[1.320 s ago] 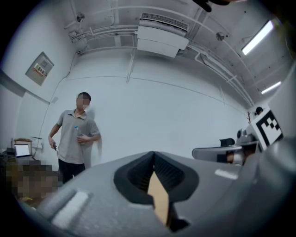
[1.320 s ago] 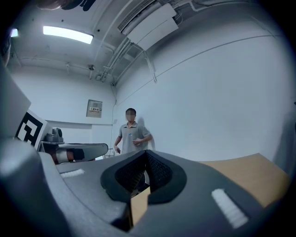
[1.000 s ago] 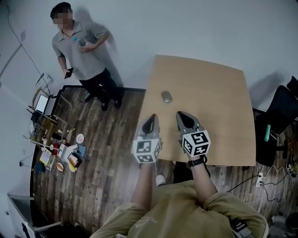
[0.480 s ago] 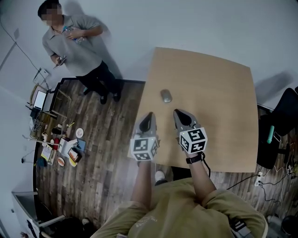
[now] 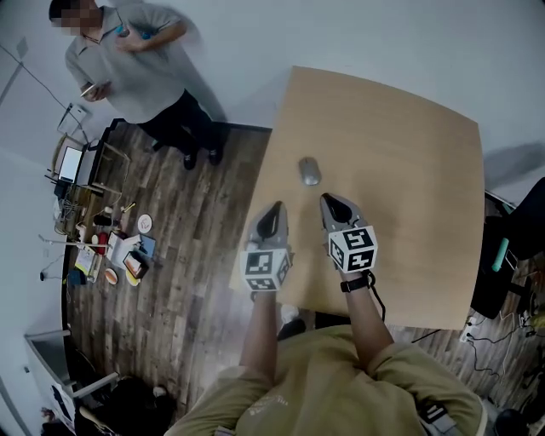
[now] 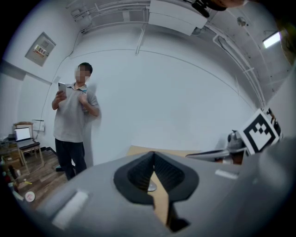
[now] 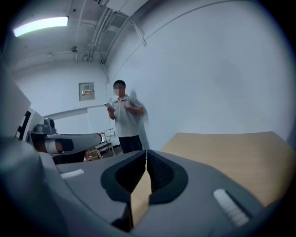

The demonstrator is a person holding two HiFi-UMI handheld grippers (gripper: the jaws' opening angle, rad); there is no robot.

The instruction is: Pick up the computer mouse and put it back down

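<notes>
This looks like a plain office or lab workroom. Ahead of the left gripper [image 5: 272,210] and right gripper [image 5: 331,202] a light wooden square table [image 5: 409,162] stands on a dark wood-plank floor [image 5: 196,272], against bare white walls [image 5: 358,34]. Far left of the left gripper an open laptop [image 5: 70,162] sits on a cluttered stand. Right of the right gripper are a black office chair [image 5: 515,247] and a white power strip [image 5: 467,324]. Overhead run exposed white ceiling pipes [image 6: 138,9] and a fluorescent tube light [image 7: 40,25].

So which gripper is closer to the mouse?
Right, but only slightly. In the head view the right gripper sits just below-right of the computer mouse; the left gripper sits below-left, a little farther off.
</notes>
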